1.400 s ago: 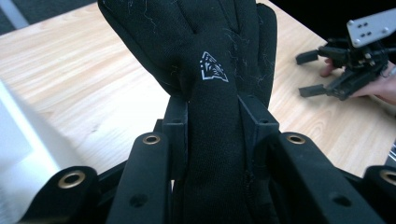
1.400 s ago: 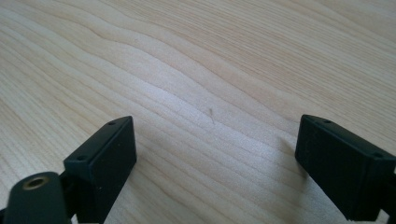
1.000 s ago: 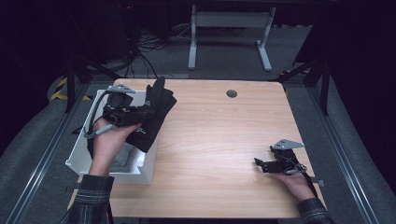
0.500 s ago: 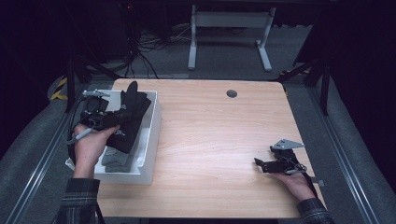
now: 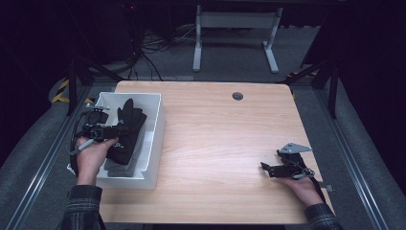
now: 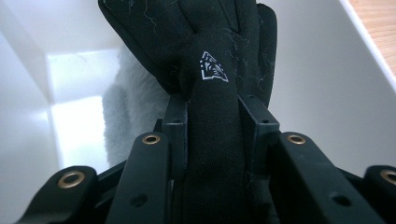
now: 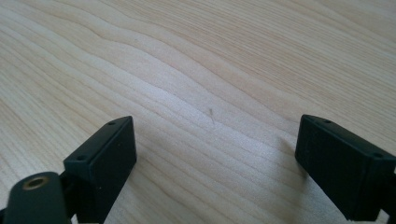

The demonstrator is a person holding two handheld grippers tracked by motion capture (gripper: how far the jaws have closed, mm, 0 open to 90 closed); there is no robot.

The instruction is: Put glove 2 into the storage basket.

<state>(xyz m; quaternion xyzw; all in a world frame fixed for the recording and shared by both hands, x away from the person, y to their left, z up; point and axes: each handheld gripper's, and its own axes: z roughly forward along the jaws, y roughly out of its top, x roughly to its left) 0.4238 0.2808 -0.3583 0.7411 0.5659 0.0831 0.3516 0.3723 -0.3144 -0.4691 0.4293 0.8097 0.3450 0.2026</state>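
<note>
My left claw (image 5: 111, 130) grips the black glove (image 6: 212, 79) over the white bin (image 5: 155, 125); I judge releasing comes next. My right claw (image 7: 215, 163) rests open on the table (image 5: 220, 134).

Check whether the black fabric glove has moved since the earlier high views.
Yes. The black fabric glove, clamped in the left gripper, has shifted left and down from the white plastic bin's right wall into it.

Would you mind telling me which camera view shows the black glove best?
The left gripper view: the glove is close up, its white logo clear, pinched between the left claw pads over the white bin. The high view shows the whole glove, small and dark, inside the bin. The right gripper view looks at bare table.
</note>
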